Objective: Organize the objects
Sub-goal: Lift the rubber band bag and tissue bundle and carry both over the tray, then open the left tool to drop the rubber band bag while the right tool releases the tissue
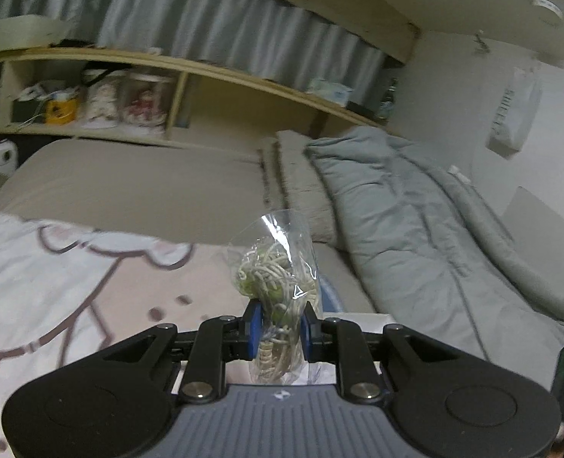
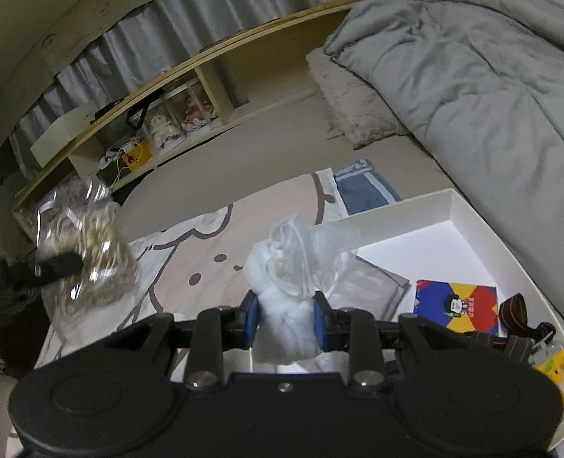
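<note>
The left gripper is clamped on a clear plastic bag of tangled pale cord, its blue pads pressing the bag's lower part from both sides while the bag's open top stands up above them. The bag is held off the bed, above a pink cartoon-print blanket. From the right wrist view the same bag appears blurred at the left edge, with a black finger of the left gripper across it.

The right gripper is closed on a white plastic bag bundle, squeezed between its blue pads, with the crumpled translucent top spreading above them. This bundle hangs just over the near-left corner of a shallow white box lying on the bed. Inside the box lie a clear flat packet, a colourful card with a cartoon figure, a dark brown strap and a yellow toy piece.

A folded blue-and-white cloth lies on the blanket just beyond the box. A grey duvet is bunched at the right, with a beige fluffy pillow touching it. A wooden shelf unit runs along the far side of the bed under grey curtains.
</note>
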`<move>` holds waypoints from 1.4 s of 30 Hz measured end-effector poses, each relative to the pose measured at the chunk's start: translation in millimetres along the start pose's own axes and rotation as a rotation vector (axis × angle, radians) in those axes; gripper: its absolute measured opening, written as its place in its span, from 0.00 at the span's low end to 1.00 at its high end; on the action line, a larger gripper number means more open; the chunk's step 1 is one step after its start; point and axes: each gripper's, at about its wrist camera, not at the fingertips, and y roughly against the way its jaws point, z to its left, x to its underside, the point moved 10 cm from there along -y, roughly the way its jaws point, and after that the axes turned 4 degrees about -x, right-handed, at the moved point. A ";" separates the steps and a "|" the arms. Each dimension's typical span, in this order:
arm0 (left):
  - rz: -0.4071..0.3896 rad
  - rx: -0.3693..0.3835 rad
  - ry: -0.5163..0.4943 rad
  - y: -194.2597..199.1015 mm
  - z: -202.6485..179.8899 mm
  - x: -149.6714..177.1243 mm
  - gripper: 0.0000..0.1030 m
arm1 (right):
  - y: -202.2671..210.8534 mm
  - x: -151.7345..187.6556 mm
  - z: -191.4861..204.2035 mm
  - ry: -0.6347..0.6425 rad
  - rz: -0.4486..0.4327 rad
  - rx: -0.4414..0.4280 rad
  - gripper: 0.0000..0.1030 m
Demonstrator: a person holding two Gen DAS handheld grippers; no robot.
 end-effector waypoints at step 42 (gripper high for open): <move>0.478 0.342 0.078 -197.0 -143.4 36.1 0.51 | -77.9 17.9 -83.9 -0.628 -0.096 -0.123 0.75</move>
